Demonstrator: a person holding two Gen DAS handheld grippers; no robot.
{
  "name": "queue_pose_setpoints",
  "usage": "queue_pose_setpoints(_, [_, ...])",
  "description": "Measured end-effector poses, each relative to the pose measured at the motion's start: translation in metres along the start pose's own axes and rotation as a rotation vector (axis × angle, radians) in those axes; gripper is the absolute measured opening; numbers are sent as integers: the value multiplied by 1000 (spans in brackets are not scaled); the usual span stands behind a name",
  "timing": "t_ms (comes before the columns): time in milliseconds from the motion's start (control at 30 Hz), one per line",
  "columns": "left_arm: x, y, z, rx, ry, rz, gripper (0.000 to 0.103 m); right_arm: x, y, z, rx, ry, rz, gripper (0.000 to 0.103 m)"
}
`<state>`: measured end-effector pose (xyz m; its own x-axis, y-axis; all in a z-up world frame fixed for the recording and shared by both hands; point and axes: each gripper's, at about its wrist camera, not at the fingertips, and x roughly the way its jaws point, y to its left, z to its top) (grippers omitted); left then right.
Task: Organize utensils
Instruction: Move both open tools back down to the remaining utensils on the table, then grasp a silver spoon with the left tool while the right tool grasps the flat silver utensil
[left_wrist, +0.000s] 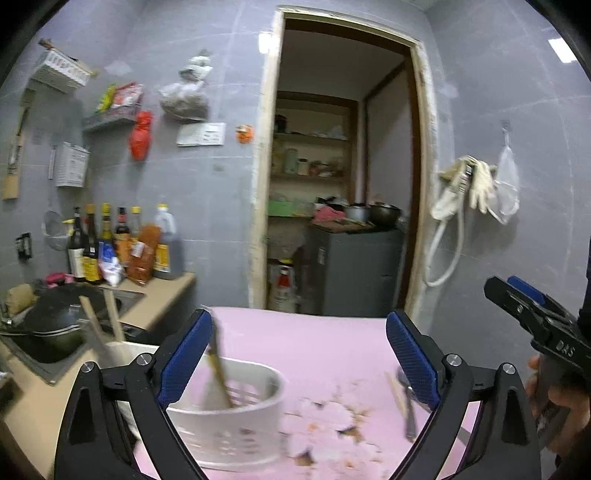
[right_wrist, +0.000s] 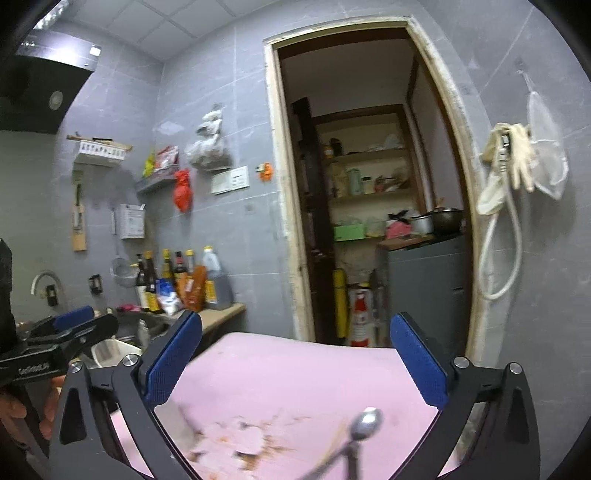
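On the pink table (left_wrist: 295, 332) stands the white slotted utensil holder (left_wrist: 229, 417), a wooden-handled slotted spatula (left_wrist: 221, 376) already inside. The left gripper (left_wrist: 301, 354) and right gripper (right_wrist: 295, 358) both stand spread, empty. A metal spoon (right_wrist: 365, 424) and chopsticks (left_wrist: 397, 391) lie loose nearby: likely next to collect. Gripper lettering is illegible.

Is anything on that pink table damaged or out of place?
Yes. The pink table cover is torn and flaking near the front, with pale patches and brown bits showing through. A metal spoon and a wooden stick lie loose beside the damage, outside the white utensil holder.
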<state>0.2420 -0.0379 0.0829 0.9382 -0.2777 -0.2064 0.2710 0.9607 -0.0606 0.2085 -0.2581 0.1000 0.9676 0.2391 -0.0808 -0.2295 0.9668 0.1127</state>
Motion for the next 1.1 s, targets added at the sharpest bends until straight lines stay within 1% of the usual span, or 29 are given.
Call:
queue_pose_setpoints(167, [16,-32,-17,34,62,-63,93,-12,-30,-8,-15,32,-79,103])
queue_pose_setpoints(267, [31,-48,-29,59,125,-92,93,-16,-47,-18,-10,69,-114,103])
queue_pose_setpoints(400, [59,-62,-44,64,261,-139,93,-15,-67,-36,7,159,-148,103])
queue_pose_setpoints(533, [80,-72,-62,58,373,-179,92,-15,-81,-58,13,270,-162,103])
queue_pose_setpoints(567, [84,-72,-65,55,397,-187,92,-14,-82,-64,14,301,-161,101])
queue_pose_setpoints(600, [90,-73,-69,48,427,-197,90,-13,-83,-68,15,326,-156,97])
queue_pose_setpoints(633, [94,-73,-72,42,447,-207,86,-12,-83,-72,16,350,-148,94])
queue_pose_setpoints(667, [99,-73,-76,35,477,-223,82,-10,-83,-76,13,379,-142,86])
queue_pose_setpoints(700, [104,-73,-80,28,509,-239,74,-9,-83,-81,9,413,-138,80])
queue_pose_setpoints(733, [108,-74,-83,23,531,-249,66,-8,-83,-86,7,448,-129,78])
queue_pose_setpoints(767, [113,-74,-86,15,562,-265,63,-6,-82,-89,6,475,-118,74])
queue_pose_setpoints(833, [120,-73,-92,-8,612,-299,53,-6,-79,-94,-1,517,-97,71])
queue_pose_setpoints(867, [123,-73,-94,-19,632,-317,52,-6,-78,-96,-5,532,-87,69])
queue_pose_setpoints(933, [129,-73,-98,-43,673,-354,42,-6,-73,-100,-16,572,-59,66])
queue_pose_setpoints(1100, [139,-73,-105,-88,744,-400,32,-6,-58,-113,-39,655,8,58])
